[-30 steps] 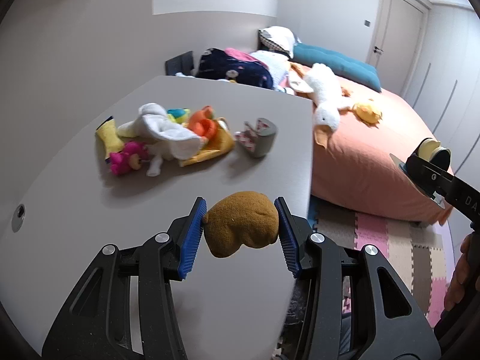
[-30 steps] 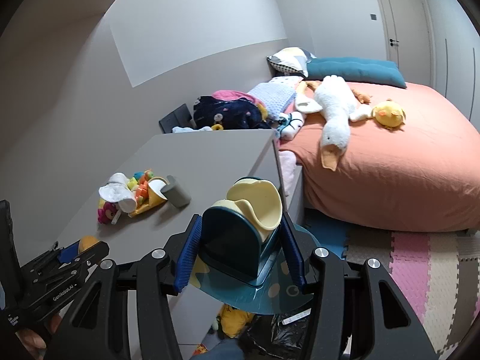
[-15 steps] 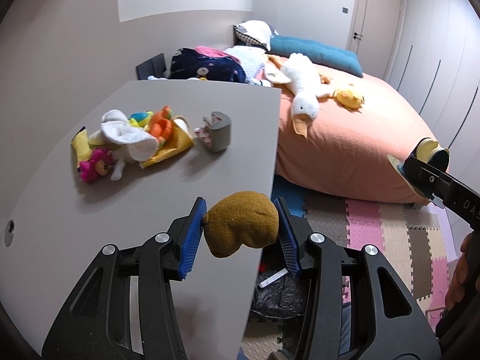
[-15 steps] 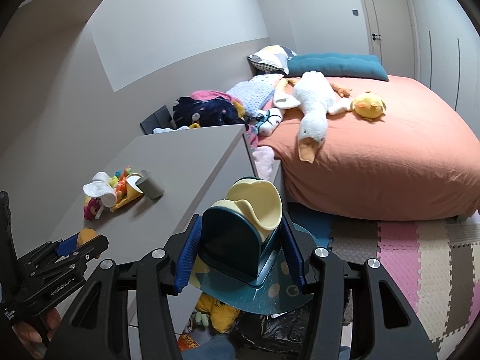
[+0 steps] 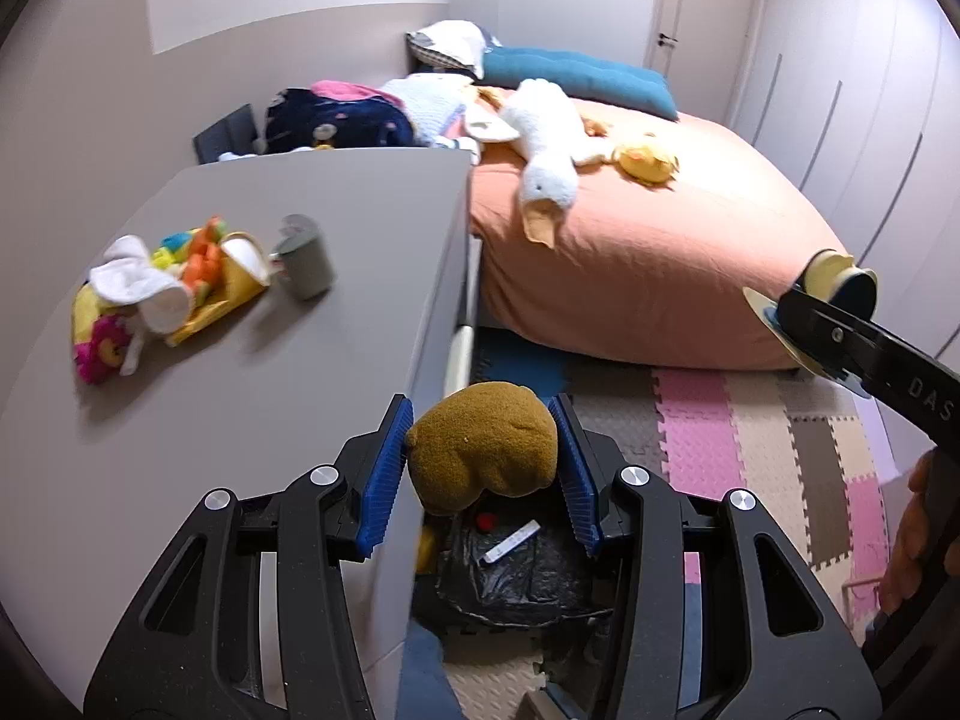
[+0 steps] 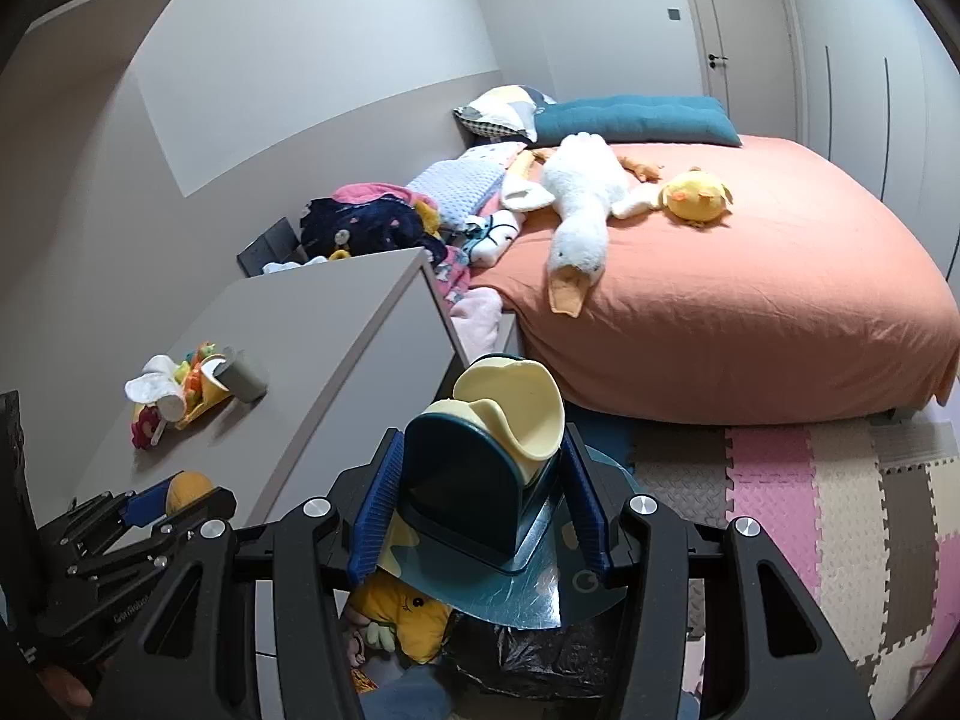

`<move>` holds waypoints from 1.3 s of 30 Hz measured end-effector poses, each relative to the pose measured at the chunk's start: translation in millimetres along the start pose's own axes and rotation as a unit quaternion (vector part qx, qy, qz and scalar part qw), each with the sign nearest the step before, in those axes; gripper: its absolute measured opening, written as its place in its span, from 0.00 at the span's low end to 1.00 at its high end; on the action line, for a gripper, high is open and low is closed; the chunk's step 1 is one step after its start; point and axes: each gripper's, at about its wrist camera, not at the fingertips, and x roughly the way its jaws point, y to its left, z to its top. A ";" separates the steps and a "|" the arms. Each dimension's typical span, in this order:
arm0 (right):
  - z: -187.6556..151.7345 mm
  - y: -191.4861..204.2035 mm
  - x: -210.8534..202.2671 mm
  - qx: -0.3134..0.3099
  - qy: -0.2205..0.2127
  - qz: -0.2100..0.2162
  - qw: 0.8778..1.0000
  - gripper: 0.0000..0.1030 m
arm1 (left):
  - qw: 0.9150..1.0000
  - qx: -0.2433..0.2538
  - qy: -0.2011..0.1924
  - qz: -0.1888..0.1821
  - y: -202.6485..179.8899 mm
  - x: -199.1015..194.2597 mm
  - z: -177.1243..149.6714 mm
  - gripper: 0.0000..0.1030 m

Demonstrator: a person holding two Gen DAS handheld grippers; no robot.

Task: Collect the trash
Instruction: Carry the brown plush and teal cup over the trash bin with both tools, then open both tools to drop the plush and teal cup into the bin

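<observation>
My left gripper (image 5: 483,468) is shut on a brown plush lump (image 5: 483,447), held past the grey table's right edge and above a bin lined with a black bag (image 5: 516,570). A white strip and a red bit lie in that bag. My right gripper (image 6: 480,507) is shut on a dark teal toy holder with a pale yellow scoop (image 6: 486,462) and a teal patterned base, above the black bag (image 6: 528,654). In the left wrist view the right gripper (image 5: 840,324) shows at the right edge. The left gripper (image 6: 162,495) shows at the lower left of the right wrist view.
On the grey table (image 5: 240,372) lies a pile of bright toys with a white cloth (image 5: 162,288) and a tipped grey cup (image 5: 306,264). An orange bed (image 5: 648,240) with a white goose plush (image 6: 579,210) stands behind. Foam floor tiles (image 5: 750,438) cover the floor. A yellow plush (image 6: 408,618) lies beside the bag.
Both grippers have moved right, off the table towards the bin, keeping their loads. The black bag has come into view under the left gripper.
</observation>
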 end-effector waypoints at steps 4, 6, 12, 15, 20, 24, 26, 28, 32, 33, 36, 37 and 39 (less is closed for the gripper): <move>2.6 -12.6 0.1 0.014 0.007 -0.002 1.000 0.57 | 1.000 0.011 0.011 -0.013 -11.2 4.2 0.2 0.63; 3.9 -16.3 -0.5 0.016 0.004 -0.012 1.000 0.73 | 1.000 0.024 0.004 0.008 -17.7 4.6 -0.7 0.91; 3.8 -23.1 -4.8 0.026 -0.009 -0.022 0.999 0.77 | 0.999 0.032 0.005 0.026 -20.7 5.7 -0.6 0.94; 3.4 -24.8 -3.7 0.028 -0.008 -0.019 0.999 0.77 | 0.999 0.030 0.005 0.029 -18.0 4.4 -0.5 0.94; 2.0 -20.1 0.4 0.024 -0.004 -0.013 1.000 0.77 | 0.999 0.024 0.007 0.034 -11.9 5.0 -0.6 0.94; 2.4 -12.6 5.5 0.016 0.000 -0.007 1.000 0.77 | 0.999 0.014 0.010 0.038 -3.0 6.6 -0.2 0.94; 2.4 -7.9 8.6 0.013 0.002 -0.004 1.000 0.77 | 0.999 0.008 0.010 0.041 4.0 7.4 0.2 0.94; 2.9 -3.1 12.5 0.011 0.004 -0.001 1.000 0.77 | 0.999 0.001 0.010 0.044 10.2 7.6 0.2 0.94; 4.9 7.7 20.9 0.003 0.009 0.007 1.000 0.77 | 0.999 -0.014 0.011 0.051 26.9 7.7 2.0 0.94; 5.3 11.0 23.0 0.002 0.010 0.009 1.000 0.77 | 0.998 -0.017 0.011 0.054 31.4 7.6 2.6 0.94; 7.6 20.8 28.6 -0.004 0.013 0.017 1.000 0.77 | 0.998 -0.026 0.011 0.060 43.3 6.0 3.8 0.94; 8.3 24.6 30.6 -0.005 0.013 0.020 1.000 0.77 | 0.998 -0.029 0.010 0.062 47.7 5.3 4.5 0.94; 9.8 31.9 34.3 -0.009 0.014 0.025 1.000 0.77 | 0.997 -0.036 0.007 0.068 55.4 3.9 5.4 0.94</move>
